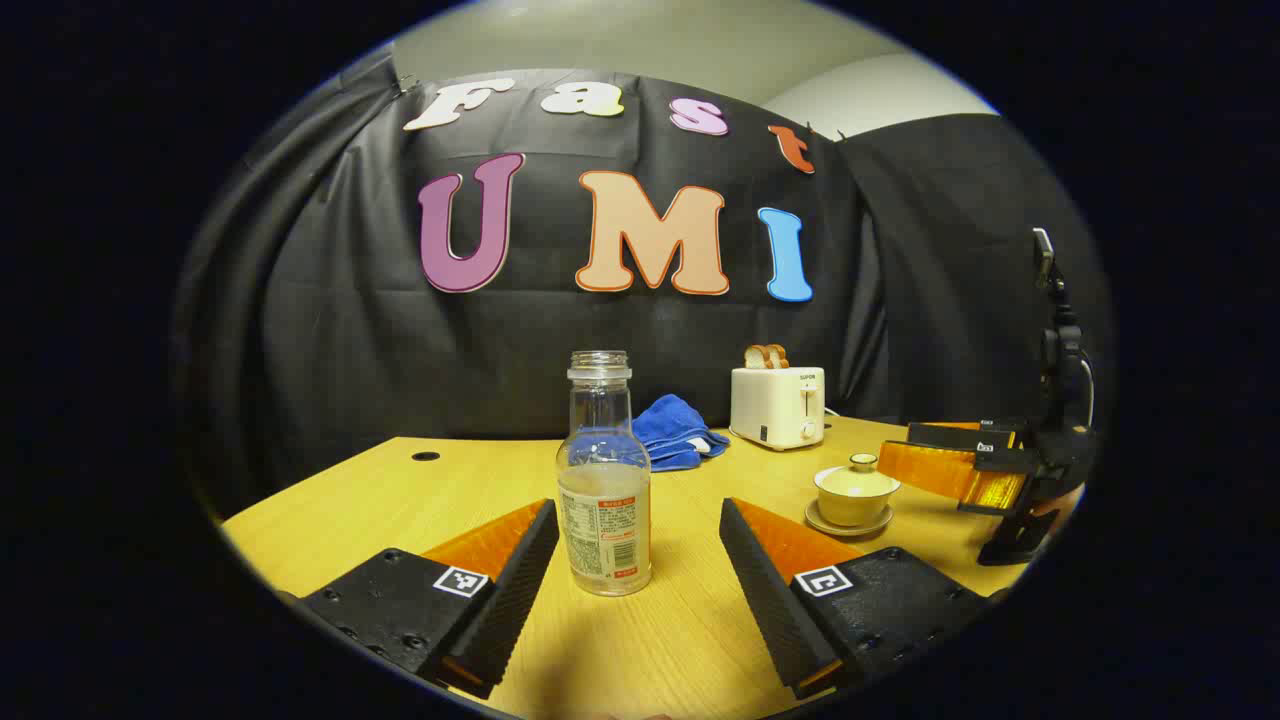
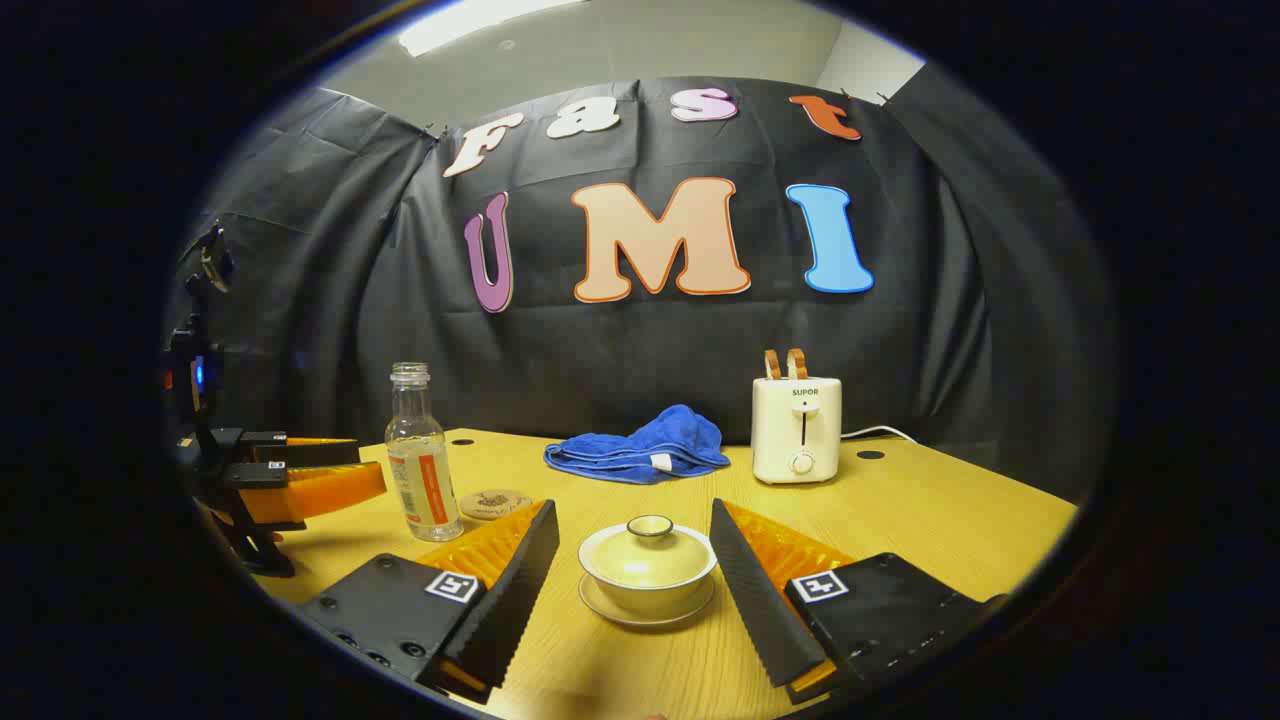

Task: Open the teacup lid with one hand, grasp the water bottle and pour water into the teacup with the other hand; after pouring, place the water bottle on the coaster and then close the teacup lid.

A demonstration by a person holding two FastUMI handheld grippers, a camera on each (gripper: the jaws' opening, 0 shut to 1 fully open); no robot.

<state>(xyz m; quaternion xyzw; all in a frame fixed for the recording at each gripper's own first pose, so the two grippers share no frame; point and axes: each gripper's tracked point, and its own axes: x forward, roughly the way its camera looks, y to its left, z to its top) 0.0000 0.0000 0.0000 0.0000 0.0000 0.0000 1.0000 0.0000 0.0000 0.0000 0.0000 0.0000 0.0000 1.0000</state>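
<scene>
Left gripper view: the left gripper (image 1: 638,560) spread wide around the water bottle (image 1: 604,480), centre frame, not touching.
Right gripper view: the right gripper (image 2: 633,565) wide around the lidded teacup (image 2: 648,565), low centre; coaster (image 2: 494,503) beside the bottle, left.

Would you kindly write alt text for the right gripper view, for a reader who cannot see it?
The open right gripper faces a lidded cream ceramic teacup on its saucer, on a yellow wooden table. To the left stand a clear uncapped plastic water bottle, a round coaster and the left gripper; behind lie a crumpled blue cloth and a white toaster.
</scene>
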